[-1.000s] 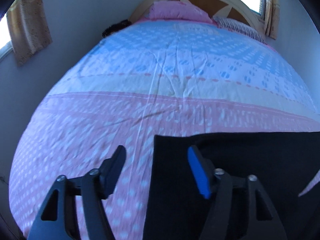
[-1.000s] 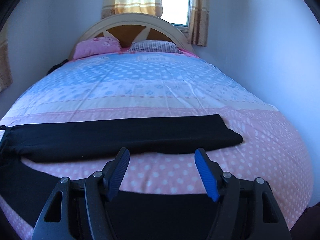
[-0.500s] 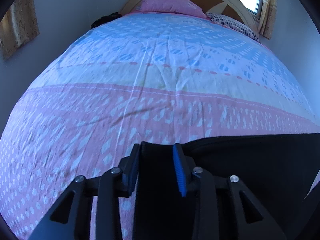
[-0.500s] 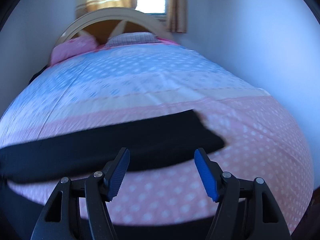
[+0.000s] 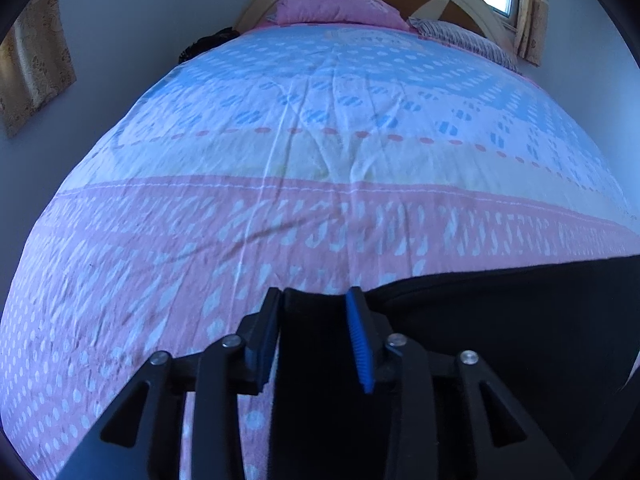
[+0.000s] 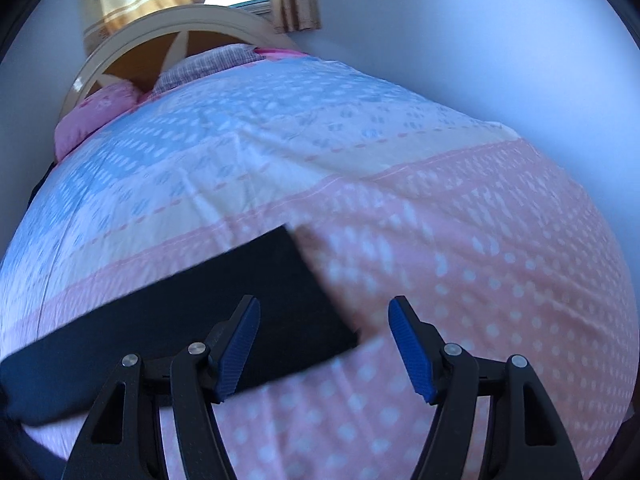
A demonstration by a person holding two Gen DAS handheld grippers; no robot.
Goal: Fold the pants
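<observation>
Left claw pinching black pants, dotted bedspread

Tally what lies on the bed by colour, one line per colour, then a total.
Black: 1, the pants, one end between the left hand-held gripper fingers
Pink: 1, a pillow
Grey striped: 1, a pillow
Total: 3

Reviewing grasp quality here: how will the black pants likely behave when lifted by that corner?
Probably floppy: the pants lie flat, following the bedspread. Held only by the left gripper, the rest would likely drape and trail. The right gripper hovers open above the hem.
</observation>
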